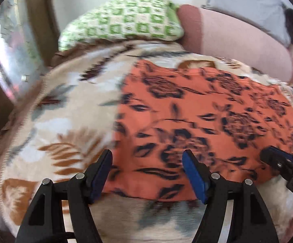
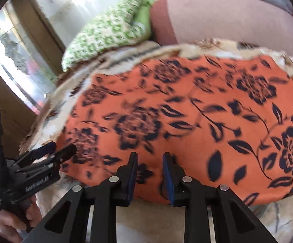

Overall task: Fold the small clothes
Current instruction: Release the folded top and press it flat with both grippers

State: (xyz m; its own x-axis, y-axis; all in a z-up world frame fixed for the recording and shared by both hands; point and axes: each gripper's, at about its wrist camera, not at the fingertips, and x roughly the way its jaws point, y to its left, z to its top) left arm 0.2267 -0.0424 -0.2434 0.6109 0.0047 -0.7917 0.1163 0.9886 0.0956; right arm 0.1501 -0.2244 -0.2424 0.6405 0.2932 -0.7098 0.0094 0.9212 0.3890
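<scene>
Hovering over cloth (image 2: 187,109) near edge, long axis running sideways. Left gripper (image 1: 147,174) wide apart at left corner; right gripper (image 2: 149,174) narrowly parted, gripping nothing.

i'm in a home, in a bedroom or sitting room by the look of it. under me lies a plush blanket (image 1: 65,109) with leaf and flower prints, spread over a bed or sofa; i can't tell which. a green-and-white pillow (image 1: 126,18) leans at its far edge beside a pink padded backrest (image 1: 237,38), with a grey cushion (image 1: 247,2) above. to the left stands a brown-framed window (image 2: 25,60) in a pale, worn wall (image 2: 75,0). an orange flowered cloth (image 2: 187,111) lies flat on the blanket.
</scene>
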